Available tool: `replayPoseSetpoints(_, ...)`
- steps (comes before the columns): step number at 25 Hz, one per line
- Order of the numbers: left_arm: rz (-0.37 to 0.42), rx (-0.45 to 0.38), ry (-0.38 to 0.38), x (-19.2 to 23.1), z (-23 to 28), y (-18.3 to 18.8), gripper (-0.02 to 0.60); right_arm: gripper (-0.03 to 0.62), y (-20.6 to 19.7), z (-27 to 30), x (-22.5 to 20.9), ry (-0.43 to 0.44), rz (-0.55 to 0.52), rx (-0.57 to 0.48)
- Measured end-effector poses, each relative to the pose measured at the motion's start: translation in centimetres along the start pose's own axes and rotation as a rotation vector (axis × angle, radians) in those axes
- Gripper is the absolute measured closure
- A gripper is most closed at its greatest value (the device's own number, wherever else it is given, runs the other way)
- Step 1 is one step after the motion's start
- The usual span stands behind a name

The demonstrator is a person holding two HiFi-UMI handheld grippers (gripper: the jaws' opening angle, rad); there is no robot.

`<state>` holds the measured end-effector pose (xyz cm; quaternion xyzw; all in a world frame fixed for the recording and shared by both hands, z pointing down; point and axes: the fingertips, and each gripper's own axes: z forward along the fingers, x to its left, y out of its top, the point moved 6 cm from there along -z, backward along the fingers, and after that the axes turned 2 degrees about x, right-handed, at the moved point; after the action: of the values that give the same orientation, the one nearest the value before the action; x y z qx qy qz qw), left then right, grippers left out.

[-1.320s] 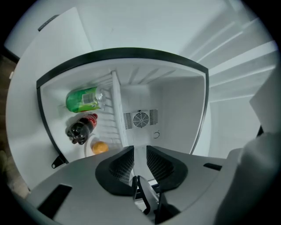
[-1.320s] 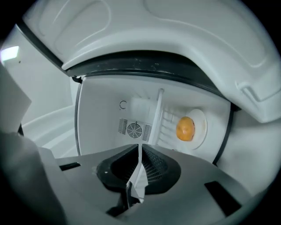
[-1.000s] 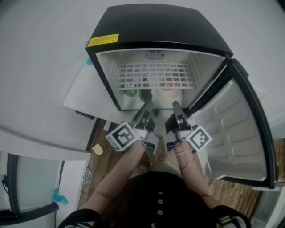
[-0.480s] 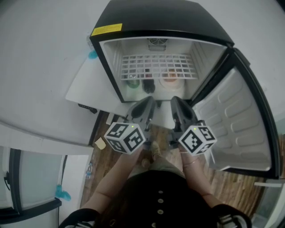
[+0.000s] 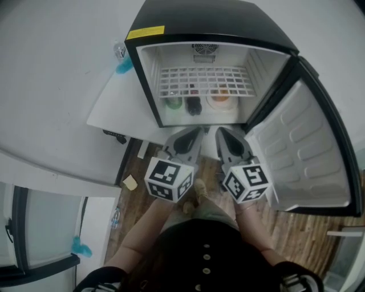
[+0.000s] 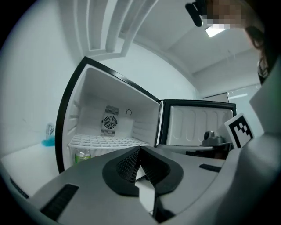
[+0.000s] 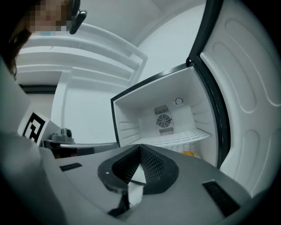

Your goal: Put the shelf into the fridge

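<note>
Your left tongs (image 5: 193, 134) and right tongs (image 5: 221, 133) hang side by side just outside the front opening of the fridge (image 5: 205, 17). Both are pressed together with nothing between them.

The shelf (image 5: 204, 81) lies straight ahead of the tongs and higher up, inside the fridge. It looks level, with its long axis running from the left wall to the right wall and its back edge near the rear wall below the fan grille (image 5: 204, 50). Neither tongs is clearly nearer: the left faces the shelf's left half and the right faces its right half.

From how it sits, the shelf seems already in place, so any further move would likely be only a light push on its front edge.

- **Right side:** the open door (image 5: 302, 148) stands just beside your right tongs, so room is tight there.
- **Left side:** you have more free room here.
- **Under the shelf:** a green bottle (image 5: 173, 103), a dark bottle (image 5: 194, 106) and an orange container (image 5: 219, 101) stand on the fridge's floor near the front, so come in above them.
</note>
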<state>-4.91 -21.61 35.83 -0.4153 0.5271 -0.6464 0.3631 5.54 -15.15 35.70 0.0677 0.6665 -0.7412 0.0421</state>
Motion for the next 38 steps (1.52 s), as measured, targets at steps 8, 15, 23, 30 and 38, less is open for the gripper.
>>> replayPoseSetpoints(8, 0.094, 0.050, -0.039, -1.9, -0.6, -0.2, 0.574, 0.583, -0.1, -1.0, 1.1, 0.009, -0.044, 0.019)
replayPoseSetpoints(15, 0.087, 0.039, -0.044, -2.1, -1.2, -0.1, 0.574, 0.583, 0.0, -1.5, 1.7, 0.011, -0.060, 0.021)
replayPoseSetpoints(23, 0.109, 0.038, -0.055, -3.0, -1.3, 0.3, 0.575, 0.585, 0.1, -2.3, 1.6, -0.012, -0.068, 0.018)
replayPoseSetpoints(30, 0.080, 0.035, -0.050, -2.6, -1.5, 0.2, 0.574, 0.585, 0.8, -2.4, 2.6, 0.017, -0.092, 0.006)
replayPoseSetpoints(38, 0.068, 0.036, -0.057, -2.9, -1.3, 0.3, 0.574, 0.585, 1.3, -2.5, 2.5, 0.015, -0.108, 0.003)
